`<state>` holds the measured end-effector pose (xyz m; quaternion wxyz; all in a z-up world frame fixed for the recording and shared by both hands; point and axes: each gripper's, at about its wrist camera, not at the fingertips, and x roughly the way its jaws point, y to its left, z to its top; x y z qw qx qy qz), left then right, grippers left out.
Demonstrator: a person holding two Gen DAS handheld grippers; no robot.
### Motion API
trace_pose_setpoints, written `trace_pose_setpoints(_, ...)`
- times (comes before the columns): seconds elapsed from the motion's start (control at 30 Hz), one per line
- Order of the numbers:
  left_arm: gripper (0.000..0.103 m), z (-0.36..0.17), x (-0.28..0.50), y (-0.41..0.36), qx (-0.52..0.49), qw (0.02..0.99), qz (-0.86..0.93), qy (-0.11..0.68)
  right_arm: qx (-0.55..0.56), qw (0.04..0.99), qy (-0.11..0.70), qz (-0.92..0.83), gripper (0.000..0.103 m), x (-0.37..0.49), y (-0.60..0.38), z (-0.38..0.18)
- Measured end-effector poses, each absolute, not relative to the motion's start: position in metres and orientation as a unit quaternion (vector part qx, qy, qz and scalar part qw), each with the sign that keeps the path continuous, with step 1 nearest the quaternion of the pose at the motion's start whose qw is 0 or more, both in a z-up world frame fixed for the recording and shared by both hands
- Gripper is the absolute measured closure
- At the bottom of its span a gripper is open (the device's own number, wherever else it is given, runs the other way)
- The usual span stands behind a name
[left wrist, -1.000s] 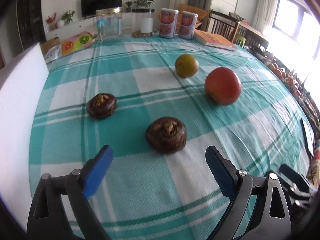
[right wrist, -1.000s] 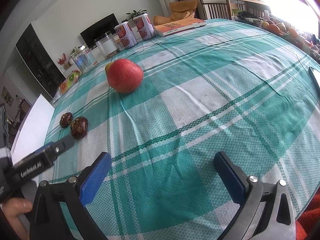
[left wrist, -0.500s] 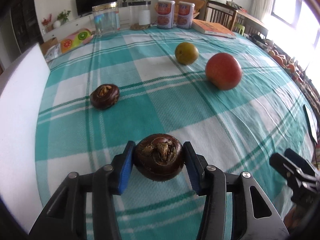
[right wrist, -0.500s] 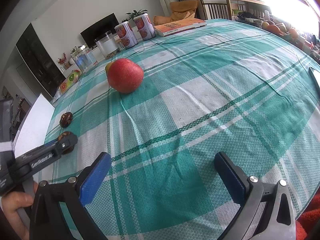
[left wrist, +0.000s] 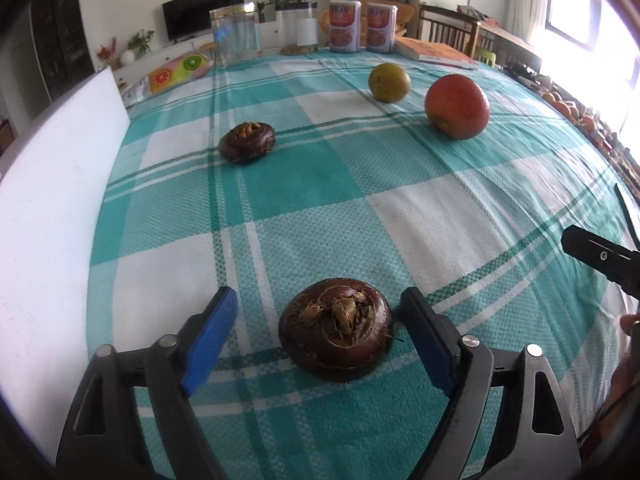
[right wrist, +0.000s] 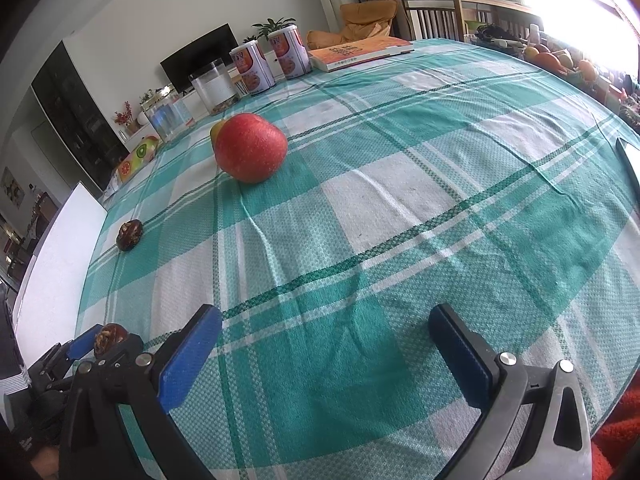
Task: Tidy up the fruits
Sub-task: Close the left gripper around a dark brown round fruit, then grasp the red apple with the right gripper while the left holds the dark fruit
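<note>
A dark brown water chestnut (left wrist: 336,328) rests on the checked tablecloth between the blue pads of my left gripper (left wrist: 320,320). The jaws are opening and neither pad touches it. A second water chestnut (left wrist: 247,142) lies farther off to the left. A red apple (left wrist: 457,106) and a yellow-green citrus fruit (left wrist: 389,82) sit at the far right. My right gripper (right wrist: 324,344) hangs open over bare cloth, nothing between its pads. In the right wrist view the apple (right wrist: 251,147) is ahead to the left, and the near chestnut (right wrist: 110,334) shows beside the left gripper.
A white foam board (left wrist: 44,216) lines the table's left edge. Two cans (left wrist: 362,28), clear jars (left wrist: 235,38), a fruit-print pouch (left wrist: 178,70) and an orange book (left wrist: 434,52) stand along the far edge. A dark flat object (right wrist: 628,160) lies at the right edge.
The left gripper came down onto the near chestnut, shut on it, drew it toward the near edge and has opened again, leaving it on the cloth. The right gripper has not moved.
</note>
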<state>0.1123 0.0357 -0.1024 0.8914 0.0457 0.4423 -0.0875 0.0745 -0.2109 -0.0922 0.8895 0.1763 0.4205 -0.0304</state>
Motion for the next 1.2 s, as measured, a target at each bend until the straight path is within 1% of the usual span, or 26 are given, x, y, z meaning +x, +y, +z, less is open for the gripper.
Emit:
trace_pose_setpoints(0.13,0.013,-0.103,0.113,0.037,0.043,0.891,-0.085,0.444,0.201,0.894,0.401,-0.016,0.000,0.074,-0.219,-0.086)
trace_pose_setpoints(0.2,0.012,-0.103,0.114,0.038,0.043,0.890,-0.086,0.445,0.190,0.900,0.392,-0.012,0.000,0.084,-0.221,-0.080)
trace_pose_setpoints(0.33,0.010,-0.104,0.114,0.037,0.044,0.890,-0.087,0.446,0.062,0.911,0.407,0.016,0.000,0.128,-0.202,-0.064)
trace_pose_setpoints(0.43,0.010,-0.104,0.114,0.037,0.044,0.890,-0.087,0.446,-0.001,0.919,0.392,0.045,0.000,0.158,-0.181,-0.053)
trace_pose_setpoints(0.6,0.010,-0.104,0.114,0.037,0.044,0.890,-0.087,0.446,-0.137,0.903,0.404,0.037,0.000,0.213,-0.132,-0.063)
trace_pose_setpoints(0.73,0.010,-0.104,0.114,0.037,0.044,0.890,-0.088,0.446,-0.178,0.887,0.425,0.000,0.001,0.242,-0.122,-0.081)
trace_pose_setpoints(0.77,0.010,-0.104,0.114,0.037,0.044,0.890,-0.088,0.446,-0.177,0.883,0.435,-0.004,0.004,0.247,-0.124,-0.084)
trace_pose_setpoints(0.8,0.010,-0.104,0.114,0.037,0.044,0.890,-0.088,0.446,-0.169,0.881,0.442,-0.004,0.026,0.249,-0.128,-0.086)
trace_pose_setpoints(0.83,0.010,-0.104,0.114,0.037,0.044,0.890,-0.088,0.446,-0.147,0.881,0.450,0.006,0.038,0.250,-0.133,-0.086)
trace_pose_setpoints(0.87,0.010,-0.104,0.114,0.037,0.044,0.890,-0.088,0.446,-0.123,0.882,0.454,0.004,0.044,0.250,-0.141,-0.085)
trace_pose_setpoints(0.97,0.010,-0.104,0.114,0.037,0.044,0.890,-0.088,0.446,-0.018,0.884,0.467,0.016,0.044,0.243,-0.169,-0.083)
trace_pose_setpoints(1.03,0.010,-0.104,0.114,0.037,0.044,0.890,-0.088,0.446,0.086,0.872,0.480,0.043,0.044,0.233,-0.193,-0.082)
trace_pose_setpoints(1.13,0.010,-0.104,0.114,0.037,0.044,0.890,-0.088,0.446,0.274,0.813,0.501,0.111,0.044,0.212,-0.225,-0.092)
trace_pose_setpoints(1.2,0.010,-0.104,0.114,0.037,0.044,0.890,-0.088,0.446,0.371,0.757,0.514,0.157,0.045,0.195,-0.236,-0.107)
